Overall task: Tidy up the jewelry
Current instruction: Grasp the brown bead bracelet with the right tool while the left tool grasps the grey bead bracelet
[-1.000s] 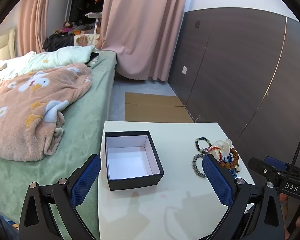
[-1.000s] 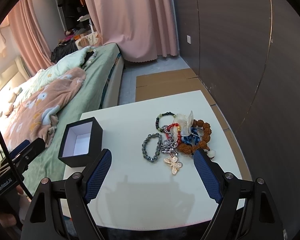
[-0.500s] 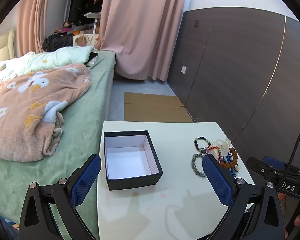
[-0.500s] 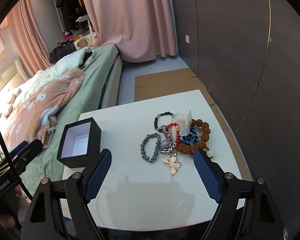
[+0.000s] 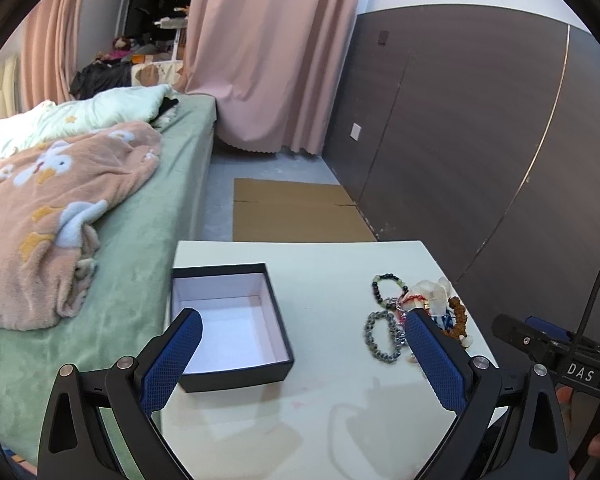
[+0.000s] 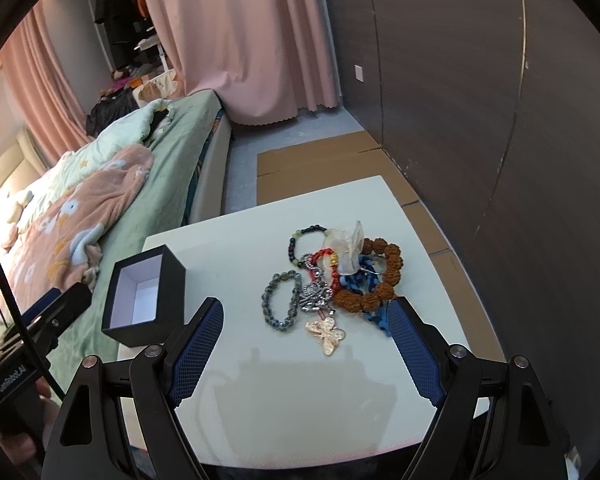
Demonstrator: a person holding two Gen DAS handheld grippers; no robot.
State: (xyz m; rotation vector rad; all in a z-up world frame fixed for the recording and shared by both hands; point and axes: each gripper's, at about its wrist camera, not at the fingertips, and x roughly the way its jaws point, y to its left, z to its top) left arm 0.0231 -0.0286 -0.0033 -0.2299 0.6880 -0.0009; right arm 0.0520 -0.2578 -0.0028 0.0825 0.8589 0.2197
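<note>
A black box with a white lining (image 5: 230, 320) (image 6: 140, 298) stands open and empty on the left of the white table (image 5: 320, 412) (image 6: 280, 380). A heap of jewelry (image 6: 332, 276) (image 5: 412, 312) lies to its right: a grey bead bracelet (image 6: 278, 302), a brown bead bracelet (image 6: 380, 276), a gold butterfly pendant (image 6: 326, 332). My left gripper (image 5: 302, 350) hangs open over the table, its left finger in front of the box's near corner. Just short of the heap, my right gripper (image 6: 304, 338) stands open with nothing between its fingers.
A bed (image 5: 132, 216) with a green sheet and a pink flowered blanket (image 5: 48, 200) runs along the table's left side. A dark panelled wall (image 5: 480, 140) stands to the right. Flattened cardboard (image 5: 296, 216) lies on the floor beyond the table, before pink curtains (image 5: 276, 52).
The left gripper has shifted a little, so the box and the jewelry sit slightly further left in its view. The right gripper has stayed where it was.
</note>
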